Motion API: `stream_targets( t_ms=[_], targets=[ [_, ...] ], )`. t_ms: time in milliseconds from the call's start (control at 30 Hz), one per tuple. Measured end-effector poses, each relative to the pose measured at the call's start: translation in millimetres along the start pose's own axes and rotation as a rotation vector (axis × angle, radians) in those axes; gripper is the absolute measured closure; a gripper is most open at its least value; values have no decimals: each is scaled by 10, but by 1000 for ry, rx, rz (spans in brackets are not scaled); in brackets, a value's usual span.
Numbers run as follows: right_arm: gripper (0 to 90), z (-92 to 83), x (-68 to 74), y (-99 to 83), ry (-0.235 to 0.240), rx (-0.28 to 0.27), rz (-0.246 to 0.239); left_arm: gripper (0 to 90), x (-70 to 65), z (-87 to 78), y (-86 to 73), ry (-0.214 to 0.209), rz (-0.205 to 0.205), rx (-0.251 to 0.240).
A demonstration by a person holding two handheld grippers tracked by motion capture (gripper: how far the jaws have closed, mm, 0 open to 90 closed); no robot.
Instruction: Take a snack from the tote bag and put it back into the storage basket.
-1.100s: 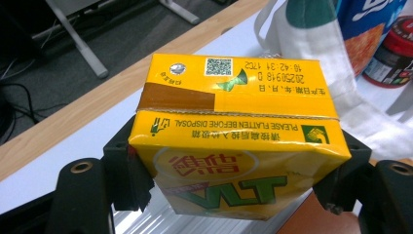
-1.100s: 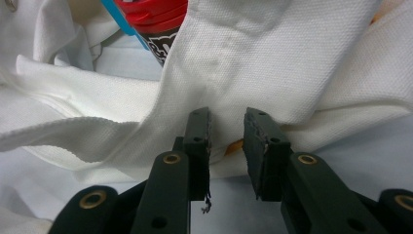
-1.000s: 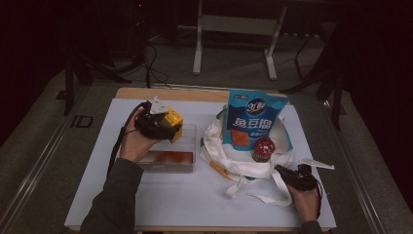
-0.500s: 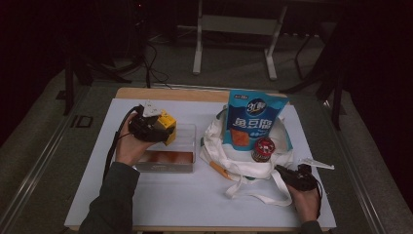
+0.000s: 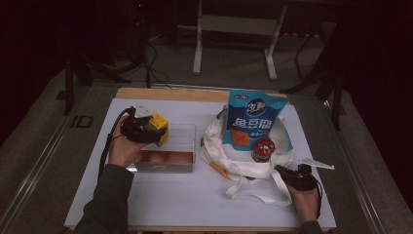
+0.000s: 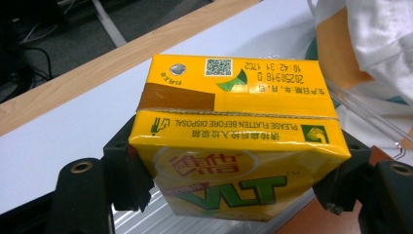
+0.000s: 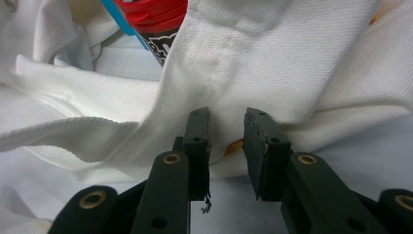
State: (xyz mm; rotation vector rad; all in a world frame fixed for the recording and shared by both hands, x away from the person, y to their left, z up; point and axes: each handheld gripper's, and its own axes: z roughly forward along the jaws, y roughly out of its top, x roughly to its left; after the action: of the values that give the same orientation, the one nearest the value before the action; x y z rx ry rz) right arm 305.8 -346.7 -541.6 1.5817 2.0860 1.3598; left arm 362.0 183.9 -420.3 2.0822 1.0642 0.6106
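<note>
My left fingers (image 6: 234, 195) clamp the yellow drink carton (image 6: 238, 146) by its two sides, at the left of centre in the high view, over the clear plastic tray (image 5: 180, 146). The left gripper view shows bare white surface (image 6: 73, 136) and its wooden edge (image 6: 97, 68) beyond the carton. My right fingers (image 7: 227, 146), lower right in the high view, stand part open with nothing pressed between them, tips at the white tote bag (image 7: 272, 63). The right gripper view shows the fabric close against them.
</note>
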Motion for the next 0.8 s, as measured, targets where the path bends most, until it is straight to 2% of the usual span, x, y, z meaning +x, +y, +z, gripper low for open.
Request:
stream_targets(
  t_ms=[367,633,800],
  targets=[
    [717,0,-2,0,0,-2,-1,287,69,-3,-83,16,-9,8],
    [717,0,0,0,-1,0,-1,287,161,12,-211,40,-47,26],
    [717,0,0,0,0,-1,0,288,203,1,-258,50,-73,17]
  ],
)
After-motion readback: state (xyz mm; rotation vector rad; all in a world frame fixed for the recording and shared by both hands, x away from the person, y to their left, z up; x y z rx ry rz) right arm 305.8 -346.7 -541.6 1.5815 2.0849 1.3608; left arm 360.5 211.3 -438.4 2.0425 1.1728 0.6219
